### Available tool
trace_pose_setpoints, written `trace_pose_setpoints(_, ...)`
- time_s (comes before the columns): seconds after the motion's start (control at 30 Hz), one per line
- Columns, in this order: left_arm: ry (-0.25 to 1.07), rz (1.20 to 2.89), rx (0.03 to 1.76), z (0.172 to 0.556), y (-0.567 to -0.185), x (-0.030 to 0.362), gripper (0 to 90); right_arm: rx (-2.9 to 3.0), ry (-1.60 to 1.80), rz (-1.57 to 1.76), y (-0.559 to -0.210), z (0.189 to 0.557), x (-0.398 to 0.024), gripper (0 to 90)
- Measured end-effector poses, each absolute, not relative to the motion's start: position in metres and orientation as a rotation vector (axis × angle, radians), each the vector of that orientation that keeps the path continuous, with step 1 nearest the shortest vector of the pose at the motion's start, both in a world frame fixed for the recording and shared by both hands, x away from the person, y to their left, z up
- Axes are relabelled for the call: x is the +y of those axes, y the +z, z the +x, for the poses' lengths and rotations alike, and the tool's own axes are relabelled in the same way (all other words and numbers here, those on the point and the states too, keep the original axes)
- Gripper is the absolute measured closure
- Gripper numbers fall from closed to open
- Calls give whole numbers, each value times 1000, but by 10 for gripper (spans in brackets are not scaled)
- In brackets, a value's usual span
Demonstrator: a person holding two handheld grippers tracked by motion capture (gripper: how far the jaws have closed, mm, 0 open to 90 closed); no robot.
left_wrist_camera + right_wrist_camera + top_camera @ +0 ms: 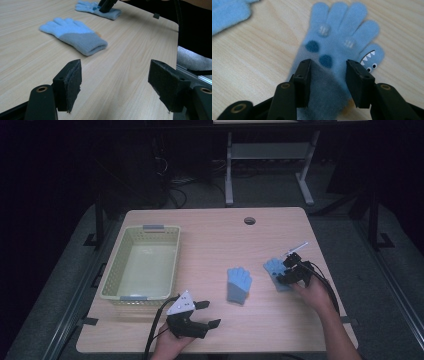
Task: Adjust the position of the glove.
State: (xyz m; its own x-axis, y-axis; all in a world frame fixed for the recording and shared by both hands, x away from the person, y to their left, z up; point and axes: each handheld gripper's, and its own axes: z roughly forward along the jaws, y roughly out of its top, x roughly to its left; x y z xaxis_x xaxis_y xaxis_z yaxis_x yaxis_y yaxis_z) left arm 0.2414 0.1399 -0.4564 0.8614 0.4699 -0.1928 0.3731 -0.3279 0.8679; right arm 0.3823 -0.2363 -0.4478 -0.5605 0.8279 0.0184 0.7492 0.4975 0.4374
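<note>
The patterned glove (337, 47) lies flat on the table (210, 240), palm side up, at the person's right; its grey cuff sits between the jaws of the right gripper (328, 82), which straddle it from above, one pad at each edge of the cuff. The jaws stand partly closed around the cuff and are not yet seen to pinch it; the knit between them lies flat. Risk, as judged here: the pads may skid over the soft knit and close on a thin fold of the top layer alone, so that the glove slips free on lifting, or they may drag the cuff along the smooth wood. The plain glove (239, 284) lies near, toward the table's middle, apart from the first. The left gripper (206, 314) hovers with its jaws wide open and nothing between them, at the near edge, just beside the basket (120, 292).
</note>
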Motion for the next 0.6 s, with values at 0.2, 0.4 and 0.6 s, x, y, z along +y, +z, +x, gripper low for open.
trace_pose_setpoints(0.2,104,1964,617,240,-457,138,267,2542,612,1386,-448,382,-237,652)
trace_pose_setpoints(0.4,100,1971,621,241,-458,139,267,2533,630,1447,-447,383,-238,737)
trace_pose_setpoints(0.6,101,1976,614,239,-458,138,267,2511,656,1544,-447,384,-241,807)
